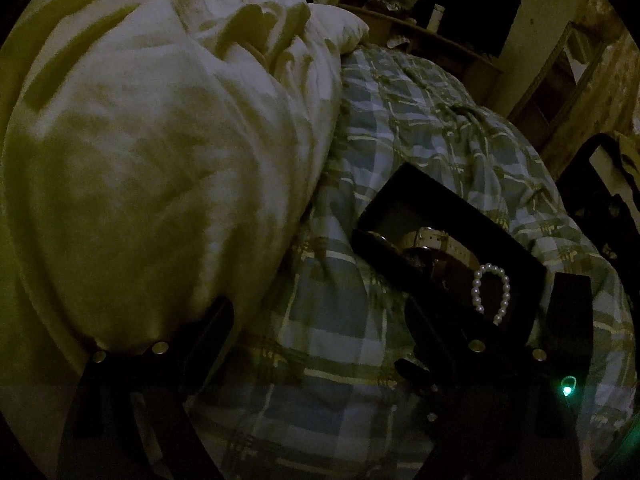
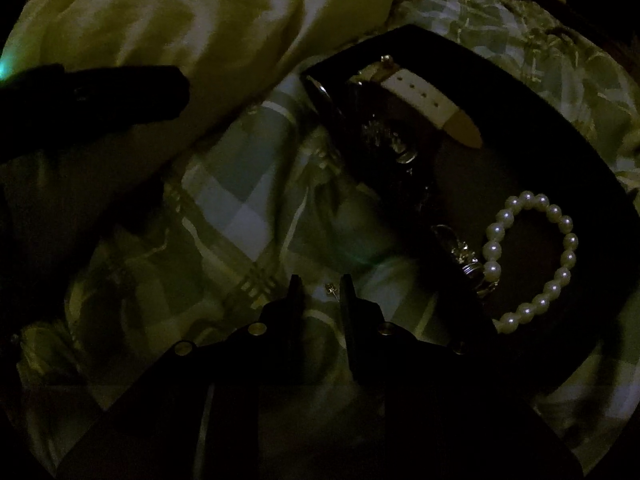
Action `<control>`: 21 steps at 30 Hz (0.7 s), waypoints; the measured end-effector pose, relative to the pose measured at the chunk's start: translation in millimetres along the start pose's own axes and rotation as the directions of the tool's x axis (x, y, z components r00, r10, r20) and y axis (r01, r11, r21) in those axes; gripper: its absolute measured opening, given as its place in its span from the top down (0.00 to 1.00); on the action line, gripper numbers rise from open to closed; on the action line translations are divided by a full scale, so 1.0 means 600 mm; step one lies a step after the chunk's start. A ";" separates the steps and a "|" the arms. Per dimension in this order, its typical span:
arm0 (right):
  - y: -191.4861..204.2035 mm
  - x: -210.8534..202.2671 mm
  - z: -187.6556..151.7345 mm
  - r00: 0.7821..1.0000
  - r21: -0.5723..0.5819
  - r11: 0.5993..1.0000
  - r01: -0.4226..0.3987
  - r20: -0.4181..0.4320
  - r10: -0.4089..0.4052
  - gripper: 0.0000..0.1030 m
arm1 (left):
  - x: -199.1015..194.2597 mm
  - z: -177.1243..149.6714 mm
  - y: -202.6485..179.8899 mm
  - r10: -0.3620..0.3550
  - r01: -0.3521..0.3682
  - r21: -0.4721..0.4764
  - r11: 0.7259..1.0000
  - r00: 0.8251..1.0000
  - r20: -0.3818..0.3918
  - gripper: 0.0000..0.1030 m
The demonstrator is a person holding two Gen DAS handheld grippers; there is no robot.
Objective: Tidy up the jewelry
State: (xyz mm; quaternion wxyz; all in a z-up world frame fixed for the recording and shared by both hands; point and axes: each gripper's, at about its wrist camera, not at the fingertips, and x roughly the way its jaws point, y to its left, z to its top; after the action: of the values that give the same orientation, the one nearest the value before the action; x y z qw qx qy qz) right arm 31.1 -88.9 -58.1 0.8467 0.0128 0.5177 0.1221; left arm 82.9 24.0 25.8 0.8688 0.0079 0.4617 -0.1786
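A black jewelry box (image 2: 532, 92) lies open on a plaid bed cover (image 2: 240, 208). In it lie a white-strapped watch (image 2: 424, 100), a pearl bracelet (image 2: 536, 260) and silver pieces (image 2: 464, 252). The box (image 1: 400, 196) and pearls (image 1: 492, 292) also show in the left wrist view. My right gripper (image 2: 322, 286) is slightly open, its tips on either side of a tiny earring (image 2: 330, 290) on the cover, left of the box. My left gripper (image 1: 336, 320) is wide open, one finger (image 1: 440, 336) by the box's near edge.
A crumpled white duvet (image 1: 160, 140) is heaped on the left of the bed. Dark furniture (image 1: 452, 48) and a chair (image 1: 600, 184) stand beyond the bed. The room is dim. The left gripper's body (image 2: 100, 96) shows at the left of the right wrist view.
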 end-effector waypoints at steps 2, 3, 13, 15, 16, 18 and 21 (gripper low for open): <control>0.000 0.005 0.004 1.000 0.001 1.000 0.003 -0.006 -0.003 0.84 | 0.002 -0.001 -0.003 -0.001 0.001 0.006 1.000 1.000 -0.005 0.17; 0.001 0.006 0.004 1.000 0.000 1.000 0.006 -0.008 -0.006 0.88 | 0.003 -0.002 -0.004 -0.002 0.002 0.008 1.000 1.000 -0.007 0.17; 0.003 -0.045 -0.010 0.996 0.001 0.998 -0.061 0.066 0.061 0.95 | 0.007 -0.005 -0.007 -0.004 0.004 0.009 1.000 1.000 -0.013 0.17; 0.002 -0.064 -0.017 0.993 0.008 0.997 -0.075 0.092 0.074 0.95 | 0.008 -0.006 -0.008 -0.002 0.003 0.008 1.000 1.000 -0.013 0.17; 0.001 -0.078 -0.019 0.990 0.015 0.996 -0.082 0.113 0.080 0.95 | 0.008 -0.006 -0.008 -0.001 0.001 0.008 1.000 1.000 -0.013 0.17; -0.001 -0.104 -0.022 0.985 0.022 0.996 -0.087 0.154 0.083 0.95 | 0.008 -0.005 -0.007 -0.001 0.001 0.008 1.000 1.000 -0.012 0.17; -0.016 -0.142 -0.019 0.972 0.051 0.995 -0.090 0.223 0.077 0.95 | 0.005 -0.004 -0.008 0.000 0.001 0.005 1.000 1.000 -0.006 0.18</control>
State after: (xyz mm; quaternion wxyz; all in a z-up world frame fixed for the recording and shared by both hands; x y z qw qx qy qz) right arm -13.9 -118.4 9.8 0.8924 0.0736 0.4227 0.1398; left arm 80.8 19.4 22.6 0.8673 0.0105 0.4639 -0.1799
